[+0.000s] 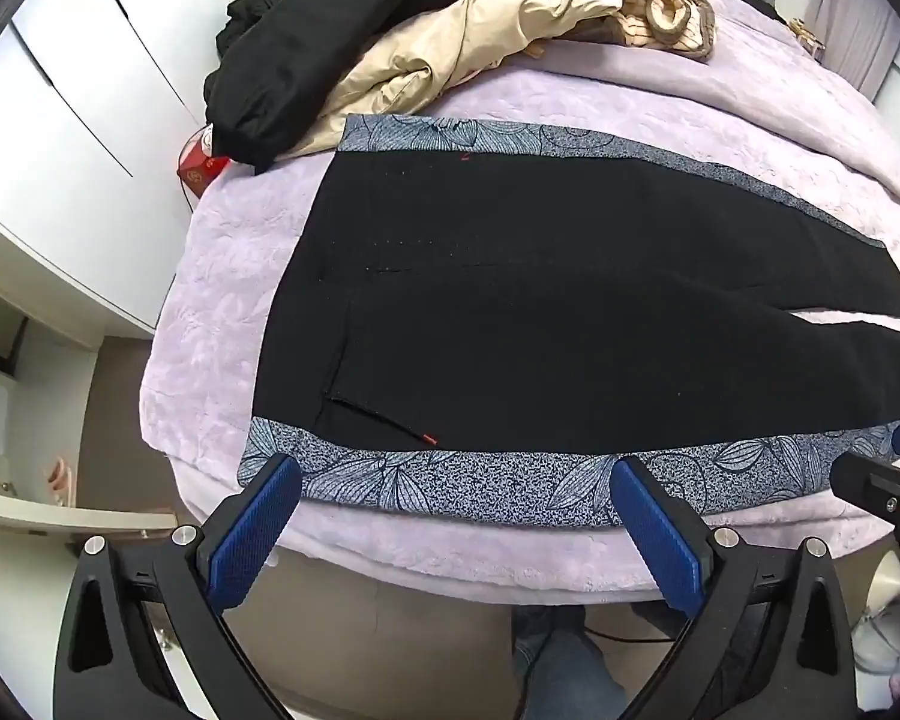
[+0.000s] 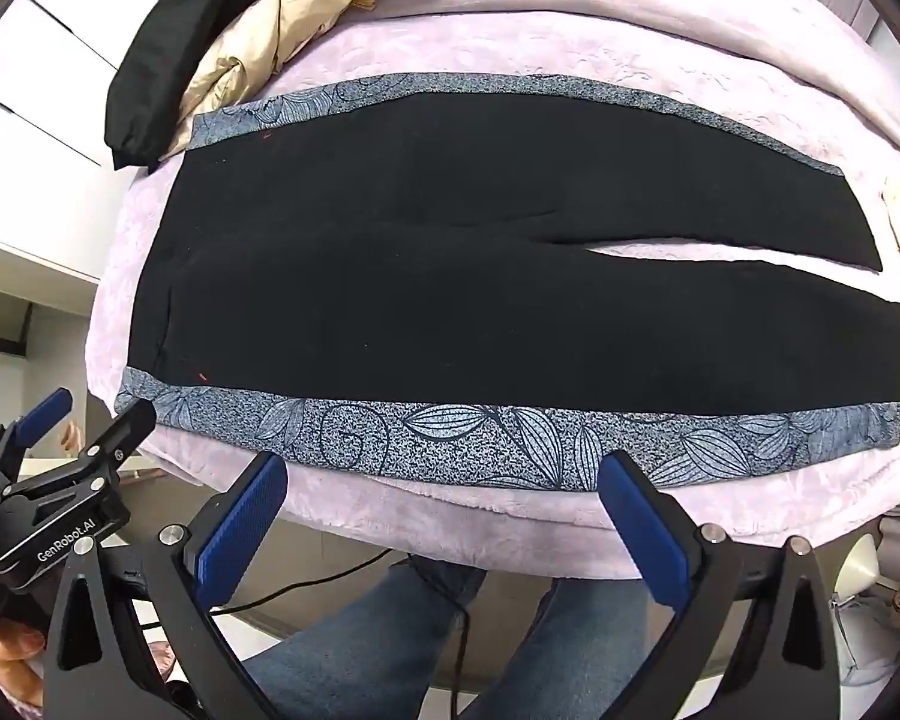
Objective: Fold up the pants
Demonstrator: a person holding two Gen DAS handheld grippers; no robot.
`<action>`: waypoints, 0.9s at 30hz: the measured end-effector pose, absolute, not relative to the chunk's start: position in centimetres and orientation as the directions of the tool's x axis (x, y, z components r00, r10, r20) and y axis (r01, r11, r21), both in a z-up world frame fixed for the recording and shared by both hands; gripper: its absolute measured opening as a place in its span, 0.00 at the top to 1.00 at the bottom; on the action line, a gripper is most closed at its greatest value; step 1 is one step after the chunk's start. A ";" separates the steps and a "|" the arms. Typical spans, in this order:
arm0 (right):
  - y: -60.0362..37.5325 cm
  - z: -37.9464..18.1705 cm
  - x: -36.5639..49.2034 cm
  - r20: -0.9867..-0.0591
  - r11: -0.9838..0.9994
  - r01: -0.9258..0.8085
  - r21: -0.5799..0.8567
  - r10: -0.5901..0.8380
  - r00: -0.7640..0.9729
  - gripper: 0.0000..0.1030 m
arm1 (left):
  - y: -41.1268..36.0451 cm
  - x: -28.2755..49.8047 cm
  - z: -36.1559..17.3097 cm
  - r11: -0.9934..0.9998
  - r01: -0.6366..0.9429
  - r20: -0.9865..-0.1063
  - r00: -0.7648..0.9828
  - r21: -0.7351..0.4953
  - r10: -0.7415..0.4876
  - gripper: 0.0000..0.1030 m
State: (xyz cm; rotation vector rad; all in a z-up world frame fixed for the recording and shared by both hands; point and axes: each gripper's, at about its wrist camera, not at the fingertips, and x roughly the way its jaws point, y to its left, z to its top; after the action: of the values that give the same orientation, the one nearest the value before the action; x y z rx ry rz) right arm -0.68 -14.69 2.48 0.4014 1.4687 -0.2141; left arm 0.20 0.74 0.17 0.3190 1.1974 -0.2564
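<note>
The black pants with blue-grey leaf-print side bands (image 2: 450, 276) lie spread flat on the lilac plush bedspread (image 2: 630, 54), waistband toward the white wardrobe doors (image 1: 78, 120), the two legs running away from it and parting in a narrow slit near the hems. A heap of other clothing sits beyond the pants' far band: a black jacket (image 1: 306, 42) and a beige coat (image 1: 450, 54), the coat's edge touching the far band's waist corner.

Both tools hover off the pants' near band, over the bed's edge, with nothing between their fingers. The left gripper (image 1: 456, 480) has its blue pads wide apart near the waist end; the right gripper (image 2: 444, 480) stands equally wide open further along the near band, toward the hems. The person's jeans-clad legs (image 2: 354, 660) show below.

The fabric looks soft, limp and fairly light — it will drape and sag from any pinch, and the smooth black cloth may slide over the plush. Folding has not begun. A sound hold would probably be the near printed band itself: one pinch at the waist corner, one nearer the hem, taking both layers so the near leg carries over onto the far one without bunching.
</note>
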 end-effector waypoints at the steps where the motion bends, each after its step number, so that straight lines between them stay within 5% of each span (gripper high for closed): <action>1: -14.7 2.5 -0.7 -0.990 0.915 0.381 0.129 0.099 0.099 0.00 | 0.7 0.2 0.2 0.927 0.361 -0.938 0.346 0.106 -0.027 0.00; 27: -14.1 4.0 -1.4 -0.994 0.926 0.371 0.073 0.037 0.102 0.00 | 1.0 -0.2 1.7 0.931 0.353 -0.920 0.389 0.095 -0.053 0.00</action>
State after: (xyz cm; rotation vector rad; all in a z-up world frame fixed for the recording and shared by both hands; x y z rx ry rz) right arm -1.41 -14.12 3.97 0.3414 1.4554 -0.2534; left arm -0.24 1.05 1.72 0.2956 1.1468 -0.2630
